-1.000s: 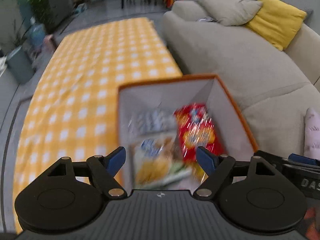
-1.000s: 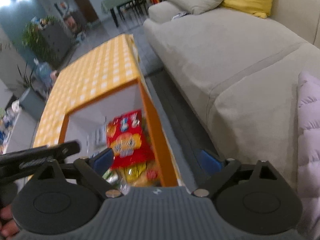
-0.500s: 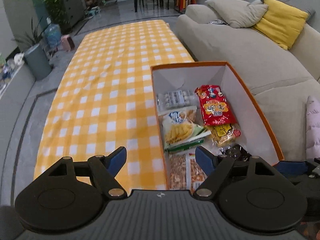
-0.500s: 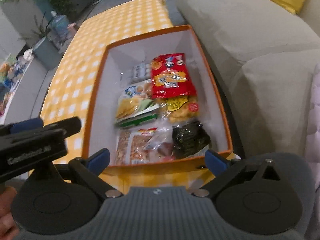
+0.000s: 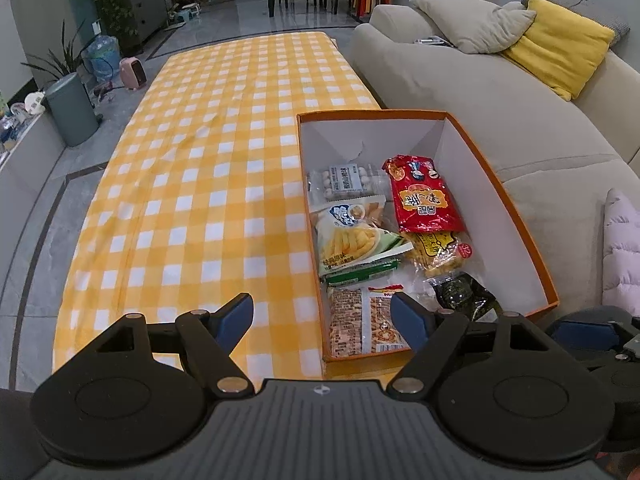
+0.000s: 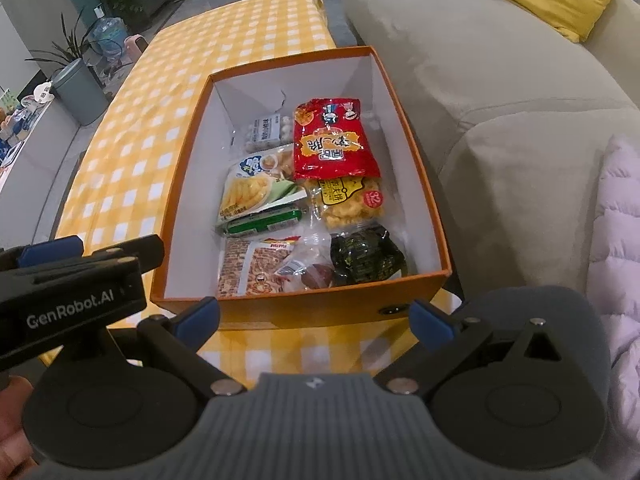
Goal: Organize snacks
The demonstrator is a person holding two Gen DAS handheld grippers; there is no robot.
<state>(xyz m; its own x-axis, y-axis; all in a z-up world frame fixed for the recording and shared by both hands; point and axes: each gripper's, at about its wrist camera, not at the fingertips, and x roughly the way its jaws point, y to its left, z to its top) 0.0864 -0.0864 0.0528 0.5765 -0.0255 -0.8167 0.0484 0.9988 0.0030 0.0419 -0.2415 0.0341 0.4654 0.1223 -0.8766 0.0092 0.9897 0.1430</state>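
Note:
An orange box (image 5: 512, 204) (image 6: 424, 184) with white inner walls sits at the near right end of the table. Inside lie several snack packs: a red bag (image 5: 424, 196) (image 6: 332, 140), a pale chip bag (image 5: 352, 236) (image 6: 252, 188), a yellow cracker pack (image 6: 348, 200), a dark green pack (image 6: 364, 256) and a brown-patterned pack (image 5: 360, 320). My left gripper (image 5: 322, 316) hovers open above the box's near left corner, nothing between its fingers. My right gripper (image 6: 316, 316) stands open just in front of the box's near wall, empty.
A yellow-and-white checked cloth (image 5: 208, 184) covers the long table left of the box. A beige sofa (image 5: 480, 92) with a yellow cushion (image 5: 560, 44) runs along the right. A pale pink padded garment (image 6: 620, 240) lies at the near right. A grey bin (image 5: 72, 112) stands on the floor at left.
Both grippers have drawn back from over the box, so the whole box and its snacks now show. Both stay open and empty.

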